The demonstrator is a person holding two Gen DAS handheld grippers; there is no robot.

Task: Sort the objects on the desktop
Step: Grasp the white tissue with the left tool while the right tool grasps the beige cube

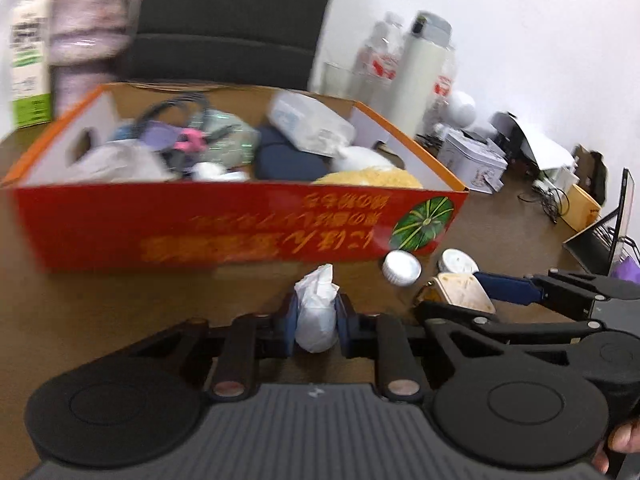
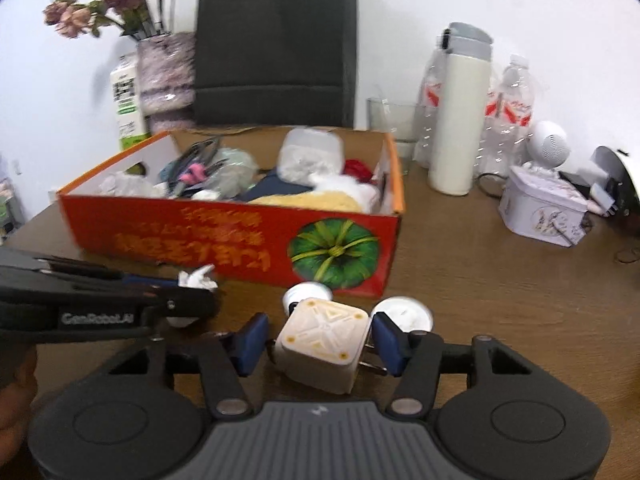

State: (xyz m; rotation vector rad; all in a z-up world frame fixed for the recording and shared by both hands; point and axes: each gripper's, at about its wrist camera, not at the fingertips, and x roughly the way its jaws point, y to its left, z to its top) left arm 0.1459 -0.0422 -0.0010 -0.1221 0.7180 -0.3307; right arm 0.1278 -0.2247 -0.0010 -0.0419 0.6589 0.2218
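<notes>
Here, side by side at the box's front wall:

Left claw (image 1: 316, 320): blue pads pressed onto a crumpled white tissue wad (image 1: 316, 312), pinching it at both flanks; the wad stands upright between the pads, its twisted tip toward the box.

Right claw (image 2: 318, 342): jaws part-way in around a cream cube-shaped plug adapter (image 2: 322, 344). The cube sits between the blue pads with a sliver of gap showing on each side, so contact cannot be confirmed; it looks bracketed, not clearly clamped.

Where the goods lie: both things sit low over the brown surface (image 2: 480, 300), just short of the red cardboard box (image 2: 240, 240), which is straight ahead of both claws.

Key relation: the box's long axis runs across both views, left to right, and its open top lies beyond and above the near wall. Each load likely has to rise over that wall and go forward to drop in.

Nearer hand: the two look about level with each other. The left claw faces the middle of the box front, the right claw its pumpkin-printed end.

Count, loose by the box: two round white lids (image 2: 404, 314), touching or nearly touching the cube's far side.

Count, in claws: one tissue wad, one adapter.

Count, containers: one red box, already heaped with mixed items too jumbled to number.

Count, backdrop: one white flask (image 2: 460, 120), two clear bottles, one glass, one white tin (image 2: 540, 208).
</notes>
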